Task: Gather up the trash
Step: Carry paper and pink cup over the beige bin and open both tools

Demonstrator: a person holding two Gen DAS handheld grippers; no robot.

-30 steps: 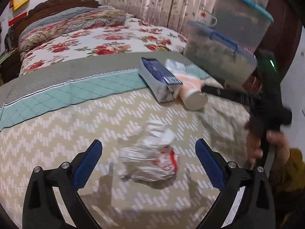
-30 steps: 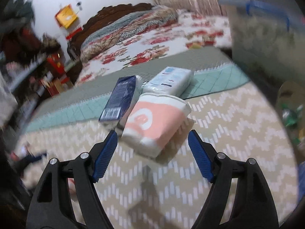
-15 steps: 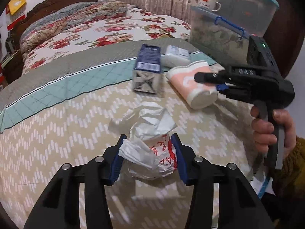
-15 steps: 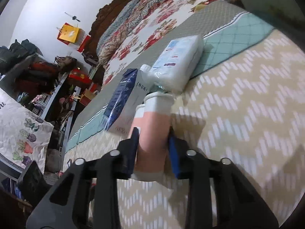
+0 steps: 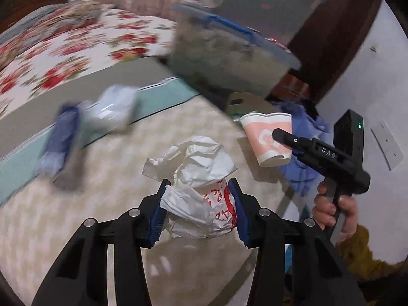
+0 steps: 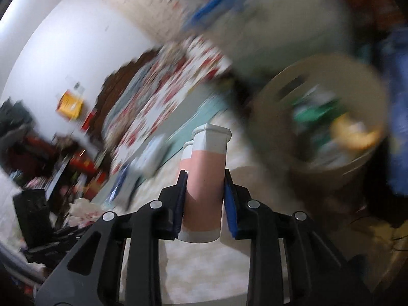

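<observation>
Crumpled white wrapper (image 5: 201,191) with red print sits squeezed between the blue pads (image 5: 156,216) of the left gripper (image 5: 197,211), whose jaws have closed in on its sides; the paper's upper folds bulge up and forward past the fingertips. Taking the beige zigzag bedspread (image 5: 76,216) as the reference, the wrapper is above its near part, though whether it touches the cloth cannot be told. Farther back on the bedspread, blurred, lie a blue carton (image 5: 60,142) and just beside it a pale packet (image 5: 112,109).

Right of the wrapper, the right gripper (image 6: 204,199) holds a pink-and-white paper cup (image 6: 205,178), its jaws pressed narrow against the cup's flattened sides. The cup's base lies back between the fingers and its white rim points forward, well past the tips. In the left wrist view the cup (image 5: 267,137) hangs over the bedspread's right edge. Beyond that edge, blurred, stands a round beige bin (image 6: 280,107) holding mixed scraps.
</observation>
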